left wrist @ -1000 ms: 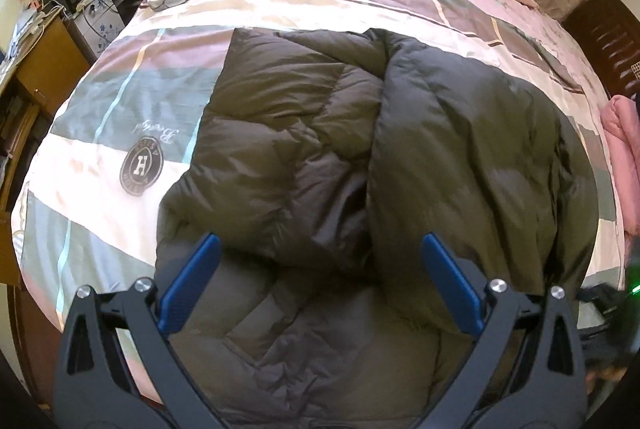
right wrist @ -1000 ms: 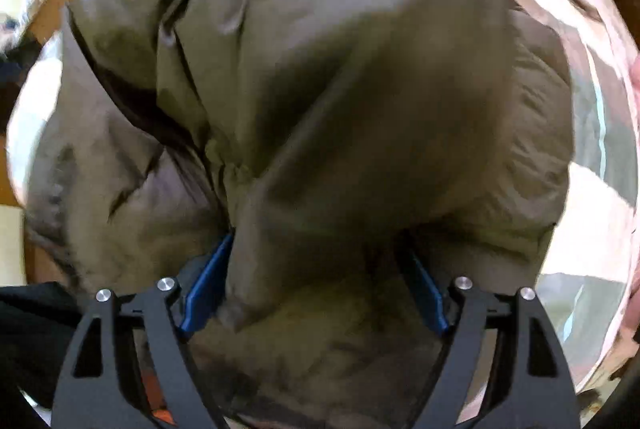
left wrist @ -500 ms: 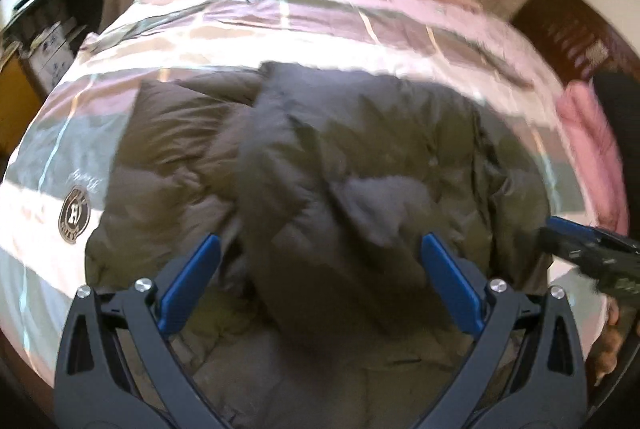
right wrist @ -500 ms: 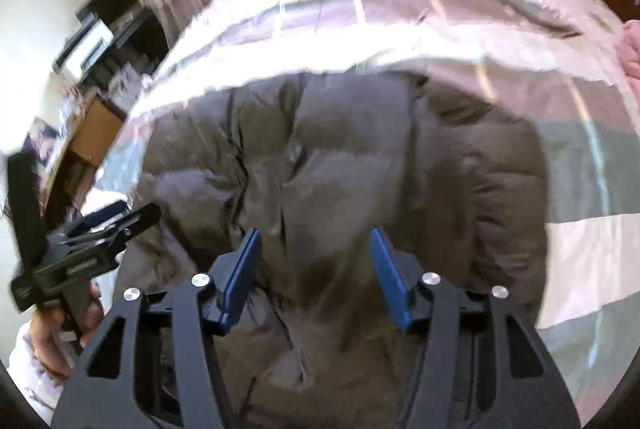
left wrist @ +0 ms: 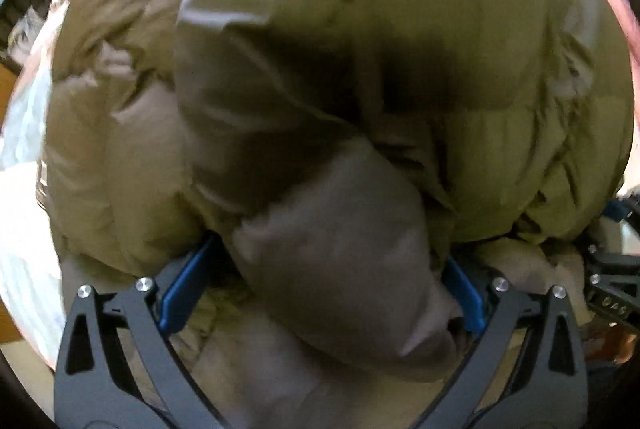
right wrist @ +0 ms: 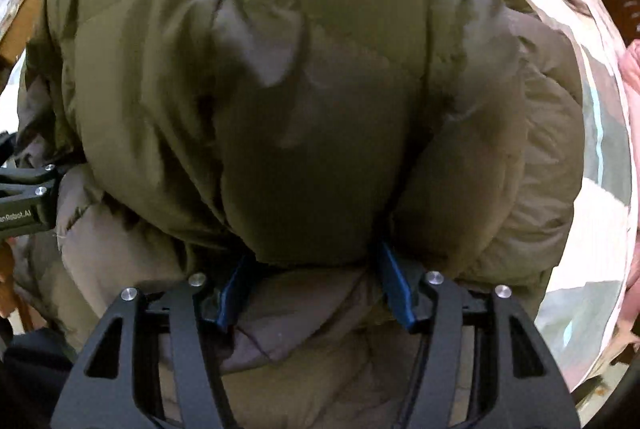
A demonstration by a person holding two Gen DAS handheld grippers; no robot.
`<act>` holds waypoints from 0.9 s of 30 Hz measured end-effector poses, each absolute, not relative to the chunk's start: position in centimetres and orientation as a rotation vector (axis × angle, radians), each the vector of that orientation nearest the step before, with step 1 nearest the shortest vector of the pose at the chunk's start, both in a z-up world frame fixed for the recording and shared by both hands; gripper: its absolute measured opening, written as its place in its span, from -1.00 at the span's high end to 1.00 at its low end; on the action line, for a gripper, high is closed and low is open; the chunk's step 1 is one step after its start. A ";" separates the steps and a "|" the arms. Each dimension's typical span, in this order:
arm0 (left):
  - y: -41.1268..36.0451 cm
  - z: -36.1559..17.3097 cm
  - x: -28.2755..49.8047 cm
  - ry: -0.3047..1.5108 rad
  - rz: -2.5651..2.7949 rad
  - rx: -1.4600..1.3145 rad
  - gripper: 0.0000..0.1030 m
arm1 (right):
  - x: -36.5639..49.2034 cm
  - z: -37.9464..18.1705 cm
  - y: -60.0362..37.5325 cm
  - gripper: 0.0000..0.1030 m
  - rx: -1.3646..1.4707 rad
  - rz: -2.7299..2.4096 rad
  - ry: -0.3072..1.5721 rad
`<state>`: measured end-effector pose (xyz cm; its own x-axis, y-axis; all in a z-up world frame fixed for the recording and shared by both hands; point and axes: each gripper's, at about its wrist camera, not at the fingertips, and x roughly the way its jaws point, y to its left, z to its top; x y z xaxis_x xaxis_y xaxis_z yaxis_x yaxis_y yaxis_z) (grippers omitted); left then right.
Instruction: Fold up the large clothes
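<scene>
Both frames are filled by the puffy olive-green quilted down jacket (left wrist: 360,77), blurred, heaped on the striped bed cover (right wrist: 600,213) glimpsed only at frame edges, a fold bulging between the left gripper (left wrist: 320,293)'s spread jaws, while a ridge is pinched by the right gripper (right wrist: 316,289)'s slightly opening jaws.

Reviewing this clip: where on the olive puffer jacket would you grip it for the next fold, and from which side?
Best guess: the puffer jacket at its near bottom edge, from above. It lies bunched on the bed, and that edge forms thick rolls a jaw can straddle. The right gripper has one roll between its opening jaws; the left gripper stands wide around another.
</scene>
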<state>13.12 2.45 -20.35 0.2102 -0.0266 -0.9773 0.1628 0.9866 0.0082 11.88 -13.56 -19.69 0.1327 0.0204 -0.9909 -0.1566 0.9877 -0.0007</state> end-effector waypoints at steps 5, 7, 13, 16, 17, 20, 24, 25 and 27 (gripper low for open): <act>0.0 -16.0 11.3 1.167 -0.120 0.328 -0.95 | 10.4 -14.6 -14.1 -0.17 -0.006 0.174 1.341; -0.7 -14.9 10.6 1.118 -0.140 0.357 -0.95 | 9.0 -13.6 -14.2 -0.17 0.017 0.211 1.318; -2.4 -17.3 10.6 1.193 -0.165 0.409 -0.96 | 8.2 -18.8 -12.2 -0.27 -0.081 0.182 1.442; -2.0 -18.3 10.3 1.218 -0.165 0.420 -0.96 | 8.2 -19.6 -11.4 -0.33 -0.115 0.177 1.454; -2.0 -18.6 10.4 1.227 -0.165 0.423 -0.96 | 8.2 -19.8 -11.3 -0.37 -0.119 0.179 1.461; -1.5 -18.9 10.7 1.245 -0.170 0.412 -0.96 | 8.2 -19.9 -11.2 -0.39 -0.122 0.201 1.480; -0.1 -17.6 11.7 1.210 -0.155 0.388 -0.96 | 9.2 -16.5 -12.9 -0.39 0.002 0.202 1.389; -0.1 -17.1 11.8 1.200 -0.151 0.382 -0.96 | 9.6 -15.3 -13.6 -0.39 0.038 0.188 1.332; -0.1 -16.6 12.1 1.194 -0.148 0.364 -0.96 | 10.6 -13.8 -14.5 -0.39 0.089 0.152 1.241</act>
